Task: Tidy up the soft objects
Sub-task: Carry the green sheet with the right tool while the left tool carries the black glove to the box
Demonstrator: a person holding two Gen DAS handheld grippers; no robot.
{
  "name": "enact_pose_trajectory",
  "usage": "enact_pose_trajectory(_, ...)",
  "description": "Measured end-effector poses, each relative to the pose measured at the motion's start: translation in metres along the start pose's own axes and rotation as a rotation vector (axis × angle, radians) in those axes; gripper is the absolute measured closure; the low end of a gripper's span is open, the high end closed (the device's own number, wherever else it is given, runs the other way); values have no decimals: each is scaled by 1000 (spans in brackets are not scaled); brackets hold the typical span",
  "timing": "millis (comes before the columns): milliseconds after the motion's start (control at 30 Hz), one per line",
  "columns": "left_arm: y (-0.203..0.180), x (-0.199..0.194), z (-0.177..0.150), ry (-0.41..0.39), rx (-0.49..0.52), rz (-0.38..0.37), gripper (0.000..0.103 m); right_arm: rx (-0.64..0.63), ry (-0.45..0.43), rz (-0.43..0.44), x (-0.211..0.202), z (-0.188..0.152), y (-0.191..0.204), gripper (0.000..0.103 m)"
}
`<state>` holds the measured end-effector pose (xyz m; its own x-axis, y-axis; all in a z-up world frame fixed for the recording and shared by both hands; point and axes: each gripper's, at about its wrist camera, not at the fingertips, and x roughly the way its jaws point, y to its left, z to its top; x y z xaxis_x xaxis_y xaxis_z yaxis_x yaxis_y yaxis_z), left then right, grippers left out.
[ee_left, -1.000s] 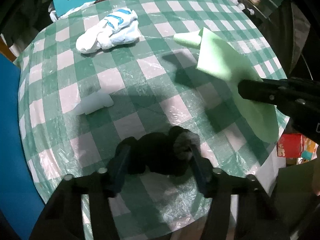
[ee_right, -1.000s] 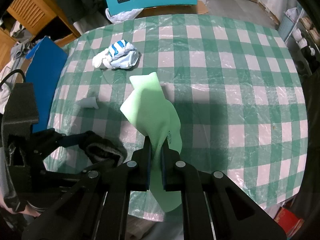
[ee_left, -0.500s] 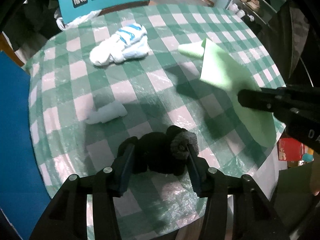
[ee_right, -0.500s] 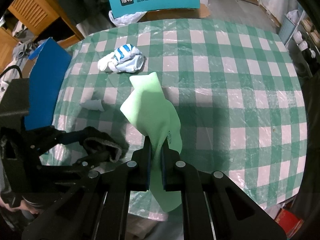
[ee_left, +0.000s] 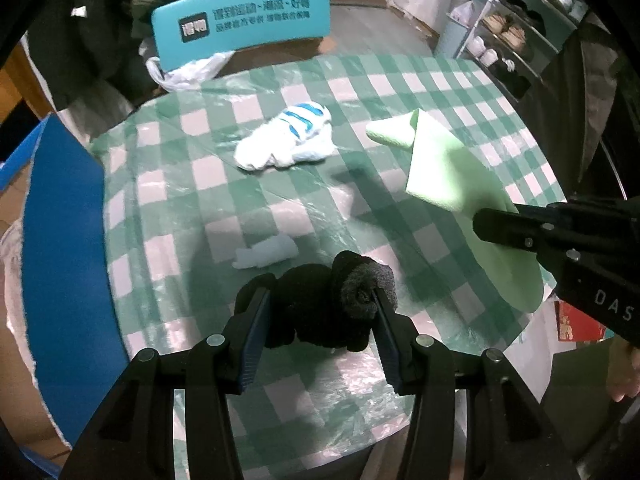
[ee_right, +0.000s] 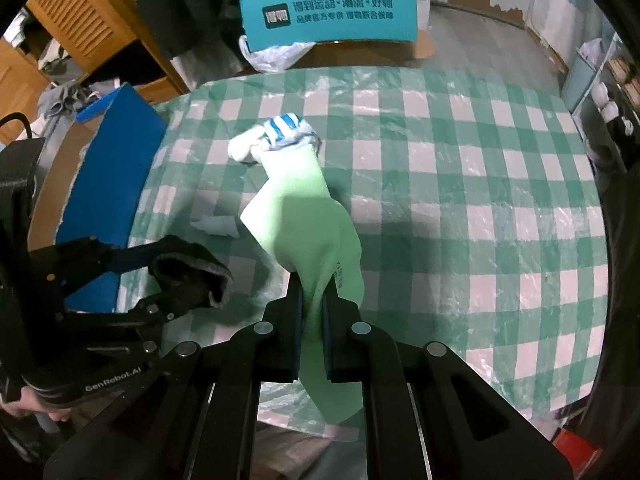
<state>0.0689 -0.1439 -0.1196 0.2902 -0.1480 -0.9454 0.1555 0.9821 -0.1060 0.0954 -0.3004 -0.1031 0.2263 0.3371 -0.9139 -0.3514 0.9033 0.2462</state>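
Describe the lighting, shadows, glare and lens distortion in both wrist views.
Left wrist view: fisheye bends the green-and-white checked plastic tablecloth into a dome; dark corners; patchy glare on the plastic; the light green sock casts a shadow to its left. Right wrist view: same barrel distortion and vignette; a broad shadow lies right of the sock; the black rolled sock is underexposed.
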Motion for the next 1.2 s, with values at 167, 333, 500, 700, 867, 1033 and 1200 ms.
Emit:
enact_pose_trajectory(167,9,-11,0,-18,-24,2,52,-24,-17,-2,-5,5,13,95)
enact_pose_trajectory(333,17,-21,-1,-39,-32,18,52,-45,-30,2,-9,11,26,95)
enact_pose_trajectory(500,27,-32,-2,-58,-46,23,52,-64,-49,11,-16,16,41,95)
enact_pose_trajectory(700,40,-52,-4,-98,-53,40,52,-87,-72,18,-23,24,58,95)
enact_pose_trajectory(867,54,-69,-8,-127,-73,40,52,-111,-86,26,-28,29,73,95)
enact_pose_trajectory(1033,67,-81,-11,-147,-94,49,52,-140,-89,29,-28,34,88,95)
enact_pose_trajectory(1200,81,-91,-13,-165,-119,56,52,-159,-94,36,-28,40,101,95)
